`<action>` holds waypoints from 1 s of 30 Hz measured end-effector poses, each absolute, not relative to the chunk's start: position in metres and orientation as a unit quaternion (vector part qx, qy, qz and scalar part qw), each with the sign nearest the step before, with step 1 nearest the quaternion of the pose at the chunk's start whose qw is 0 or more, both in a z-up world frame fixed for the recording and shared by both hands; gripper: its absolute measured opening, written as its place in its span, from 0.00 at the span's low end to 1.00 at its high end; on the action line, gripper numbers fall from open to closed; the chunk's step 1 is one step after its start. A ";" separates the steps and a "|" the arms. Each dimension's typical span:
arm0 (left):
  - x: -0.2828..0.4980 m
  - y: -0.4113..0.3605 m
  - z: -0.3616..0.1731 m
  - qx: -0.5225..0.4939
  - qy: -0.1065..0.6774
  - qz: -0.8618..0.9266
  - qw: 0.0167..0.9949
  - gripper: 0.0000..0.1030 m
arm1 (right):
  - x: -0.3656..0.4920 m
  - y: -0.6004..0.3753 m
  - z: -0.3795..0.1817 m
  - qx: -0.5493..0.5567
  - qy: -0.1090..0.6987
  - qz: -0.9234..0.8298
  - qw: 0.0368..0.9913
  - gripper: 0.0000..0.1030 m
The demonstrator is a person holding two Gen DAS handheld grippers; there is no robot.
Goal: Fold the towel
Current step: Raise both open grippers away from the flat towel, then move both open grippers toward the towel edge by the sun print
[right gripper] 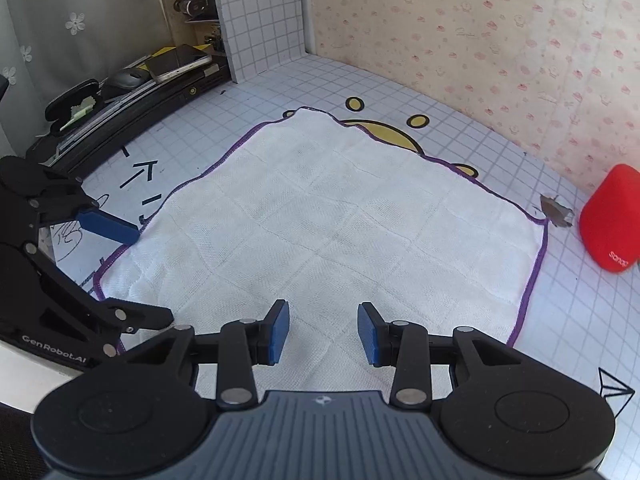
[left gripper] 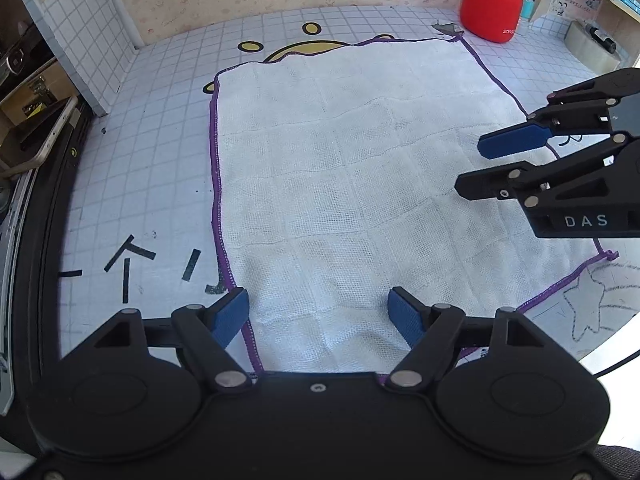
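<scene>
Bright, even daylight; both fisheye views bow straight grid lines on the desk [left gripper: 160, 128] toward dark vignetted corners. Soft, faint shadows lie on the towel [right gripper: 320, 216]. Focus sharp throughout, without motion blur.

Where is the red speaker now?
The red speaker stands on the checked table by the wallpapered wall, just beyond the towel's far right corner; in the right wrist view it sits at the right edge.

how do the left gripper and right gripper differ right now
The left gripper has its jaws spread wide, straddling the towel's purple-edged near corner; the right gripper has a narrower gap and sits over the towel's white middle. Both have blue pads, point down at the towel and hold nothing.
</scene>
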State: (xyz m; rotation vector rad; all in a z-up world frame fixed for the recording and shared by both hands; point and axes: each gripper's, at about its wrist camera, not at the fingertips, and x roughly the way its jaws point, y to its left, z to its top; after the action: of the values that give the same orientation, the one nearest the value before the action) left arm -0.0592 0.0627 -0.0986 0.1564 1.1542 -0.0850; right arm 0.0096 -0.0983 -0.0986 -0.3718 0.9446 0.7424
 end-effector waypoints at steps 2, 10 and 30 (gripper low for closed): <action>-0.054 0.063 -0.095 0.077 0.540 -0.041 0.837 0.75 | 0.005 -0.104 -0.096 -0.177 0.441 0.337 0.813 0.36; -0.037 0.055 -0.093 0.081 0.532 -0.071 0.840 0.75 | -0.021 -0.123 -0.099 -0.192 0.463 0.318 0.805 0.36; -0.005 0.035 -0.092 0.099 0.527 -0.082 0.840 0.76 | -0.018 -0.130 -0.086 -0.161 0.459 0.295 0.822 0.50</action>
State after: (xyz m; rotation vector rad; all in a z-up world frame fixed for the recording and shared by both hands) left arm -0.0049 0.0349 -0.0919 0.2103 1.1134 -0.1737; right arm -0.0181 -0.1304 -0.0856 -0.3421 0.9763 0.6283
